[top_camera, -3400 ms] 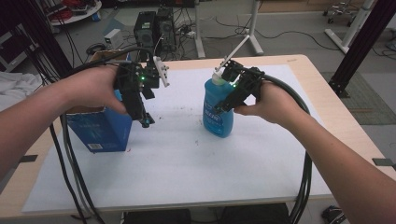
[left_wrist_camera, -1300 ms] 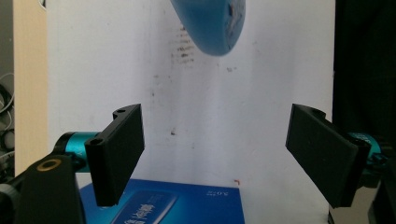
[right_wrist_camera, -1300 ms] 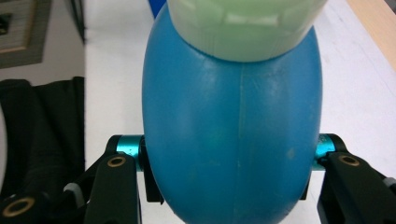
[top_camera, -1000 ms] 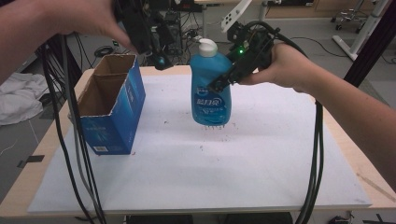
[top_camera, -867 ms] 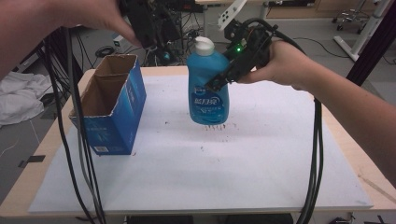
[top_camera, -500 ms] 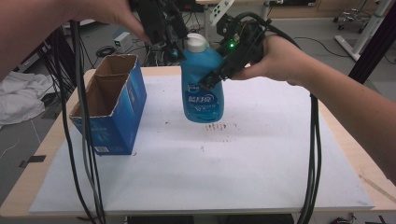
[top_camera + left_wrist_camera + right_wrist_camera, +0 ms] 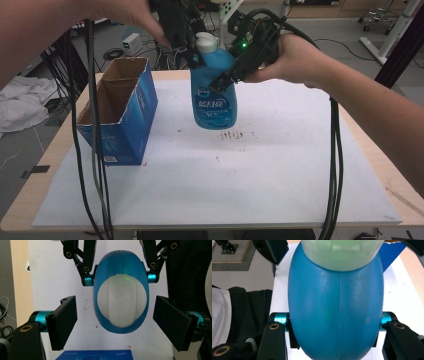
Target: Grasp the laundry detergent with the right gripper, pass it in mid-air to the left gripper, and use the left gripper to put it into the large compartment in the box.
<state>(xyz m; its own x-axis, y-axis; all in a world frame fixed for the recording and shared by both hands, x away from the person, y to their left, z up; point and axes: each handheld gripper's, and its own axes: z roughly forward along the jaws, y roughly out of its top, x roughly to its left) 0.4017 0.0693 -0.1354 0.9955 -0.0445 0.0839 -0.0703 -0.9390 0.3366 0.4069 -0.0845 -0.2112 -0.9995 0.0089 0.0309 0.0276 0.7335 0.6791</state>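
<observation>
Right tool [image 7: 227,80] clamped, raised — left tool [image 7: 115,322] jaws wide, pointing down

The blue bottle [image 7: 214,85] bears a white label with Chinese characters, too blurred to read.

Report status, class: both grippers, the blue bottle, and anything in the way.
Right gripper shut on blue bottle, held above the table. Left gripper open, jaws either side of the white cap, not touching. Blue box stands aside, left.

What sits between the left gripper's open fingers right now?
The blue bottle's white cap, seen from above in the left gripper view. The fingers stand apart from it on both sides, with white table cover beneath.
</observation>
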